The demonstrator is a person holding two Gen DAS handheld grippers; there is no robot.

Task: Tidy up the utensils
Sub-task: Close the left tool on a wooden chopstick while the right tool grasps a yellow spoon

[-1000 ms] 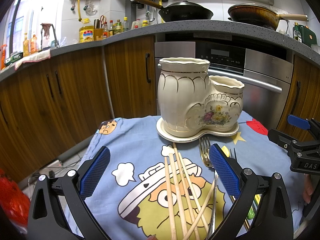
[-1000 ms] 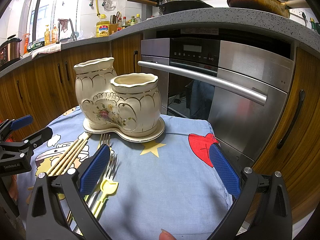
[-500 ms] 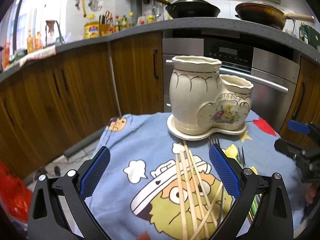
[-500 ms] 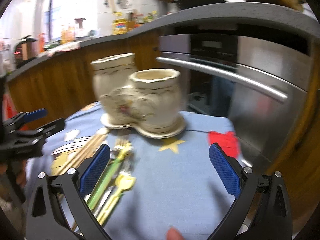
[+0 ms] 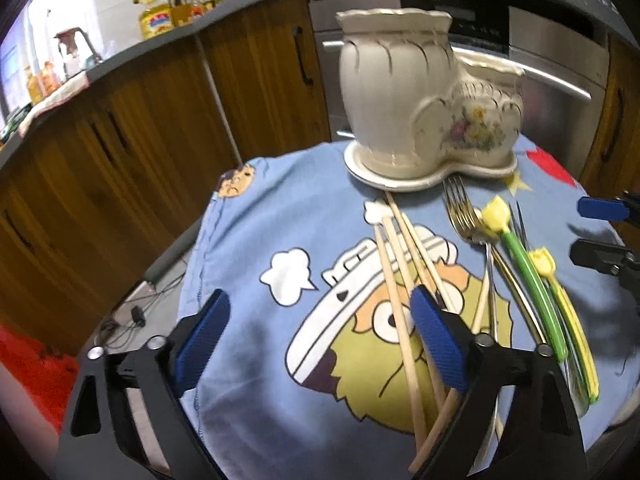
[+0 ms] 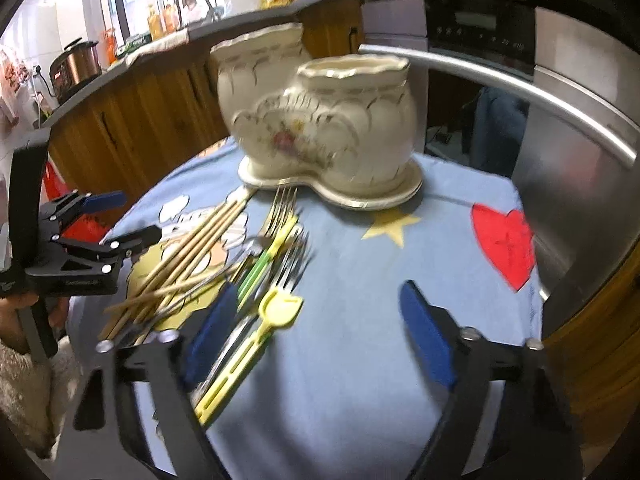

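Observation:
A cream ceramic two-pot utensil holder (image 5: 420, 100) (image 6: 320, 120) stands at the far side of a small table with a blue cartoon cloth (image 5: 280, 220) (image 6: 380, 280). Wooden chopsticks (image 5: 400, 280) (image 6: 188, 248), metal forks (image 5: 460, 216) (image 6: 280, 208) and yellow and green plastic utensils (image 5: 532, 280) (image 6: 276, 308) lie loose on the cloth in front of it. My left gripper (image 5: 316, 344) is open and empty above the cloth, its right finger over the chopsticks. My right gripper (image 6: 316, 336) is open and empty, its left finger over the plastic utensils.
Wooden cabinets (image 5: 140, 120) and a steel oven (image 6: 560, 100) stand close behind the table. The counter above carries bottles (image 5: 156, 20) and a rice cooker (image 6: 76, 68). The table edge drops off on the left (image 5: 196, 280).
Both grippers have tilted down and moved closer to the loose utensils. Both stay open and empty. The utensils and the holder have not moved.

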